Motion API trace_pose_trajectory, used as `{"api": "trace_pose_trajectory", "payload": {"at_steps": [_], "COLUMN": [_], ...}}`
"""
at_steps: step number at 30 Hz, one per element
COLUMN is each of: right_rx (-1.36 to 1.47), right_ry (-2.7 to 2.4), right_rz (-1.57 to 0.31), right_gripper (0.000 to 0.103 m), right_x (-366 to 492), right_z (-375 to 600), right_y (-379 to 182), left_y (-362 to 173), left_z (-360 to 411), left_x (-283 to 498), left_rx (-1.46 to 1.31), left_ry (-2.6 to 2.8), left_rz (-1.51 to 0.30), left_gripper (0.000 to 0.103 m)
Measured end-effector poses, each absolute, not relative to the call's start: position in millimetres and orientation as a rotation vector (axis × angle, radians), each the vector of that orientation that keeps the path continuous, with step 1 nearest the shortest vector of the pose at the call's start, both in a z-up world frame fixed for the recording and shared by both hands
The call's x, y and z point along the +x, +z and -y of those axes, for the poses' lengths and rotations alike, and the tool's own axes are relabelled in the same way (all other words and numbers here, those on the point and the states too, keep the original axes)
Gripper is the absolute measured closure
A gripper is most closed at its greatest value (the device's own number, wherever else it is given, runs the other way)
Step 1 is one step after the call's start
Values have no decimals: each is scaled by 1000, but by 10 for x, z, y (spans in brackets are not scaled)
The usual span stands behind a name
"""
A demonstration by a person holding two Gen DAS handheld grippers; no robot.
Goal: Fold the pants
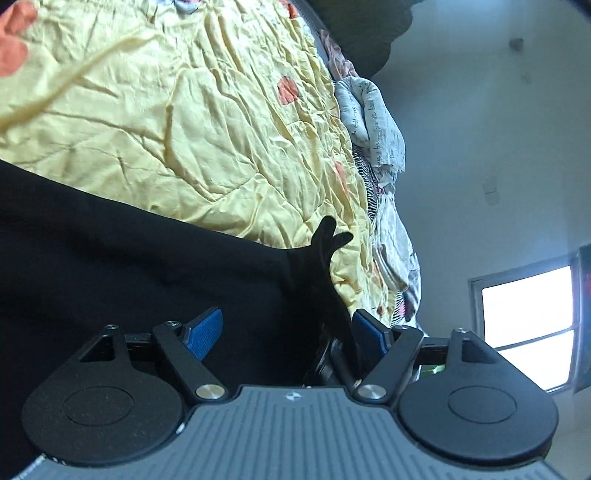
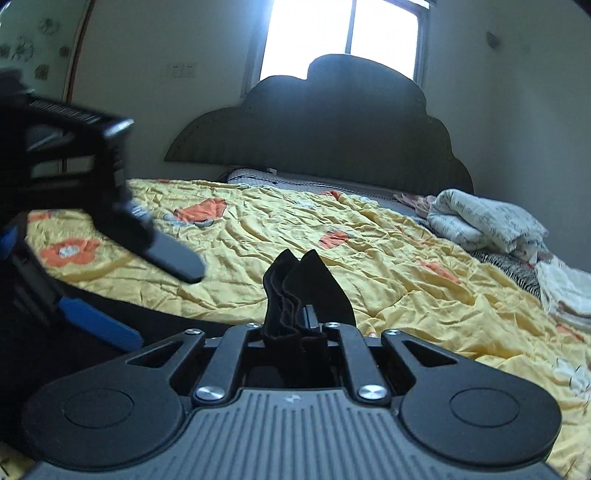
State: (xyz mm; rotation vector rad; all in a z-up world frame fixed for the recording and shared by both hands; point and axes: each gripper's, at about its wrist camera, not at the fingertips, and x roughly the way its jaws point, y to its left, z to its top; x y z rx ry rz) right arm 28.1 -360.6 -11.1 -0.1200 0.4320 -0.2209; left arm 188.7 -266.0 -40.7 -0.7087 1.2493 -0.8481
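light: dim daylight, blown-out window (image 2: 341, 35) | blur: left gripper (image 2: 110, 221) smeared | edges: fisheye-curved

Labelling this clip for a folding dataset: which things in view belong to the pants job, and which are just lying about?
Job:
black pants
left claw, open
right claw, shut on the pants
yellow quilt, the work surface

Lying about:
folded white bedding
striped cloth
headboard

Left wrist view: rolled sideways, close over the bed (image 1: 184, 129), facing the window (image 1: 528, 325). Right wrist view: low, level, facing the headboard (image 2: 332, 129). Both share the yellow quilt (image 2: 369, 258).
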Motion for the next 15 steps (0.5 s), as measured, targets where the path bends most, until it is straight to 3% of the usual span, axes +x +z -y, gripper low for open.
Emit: {"api": "trace_pose_trajectory", "payload": {"at_steps": [6,10,12,14,15], "right_rx": [-320,-356,-376,-384,-387], "right_ry": [-173,-134,-127,-117,-117], "right_rz": [-445,-448,-447,-450,-451], "right_gripper": [93,93,94,94,94], "right_x": [199,162,145,129,127], "right_z": [3242,3118,3068,3028,3020], "right_y": [-169,-173,-180,-187,-193], "left_y": [-440,-485,-520,-539,-541], "left_z": [2806,2820,2823,2812,2804], "left_x": [1982,2035,2047,2030,2016], "left_rx": [-737,-759,-771,-778,-769], "left_ry": [-839,-819,-821,-843,-843], "left_rz": [-1250,-1256,-1268,-1271,-1268], "left_gripper": [27,37,50,75,80]}}
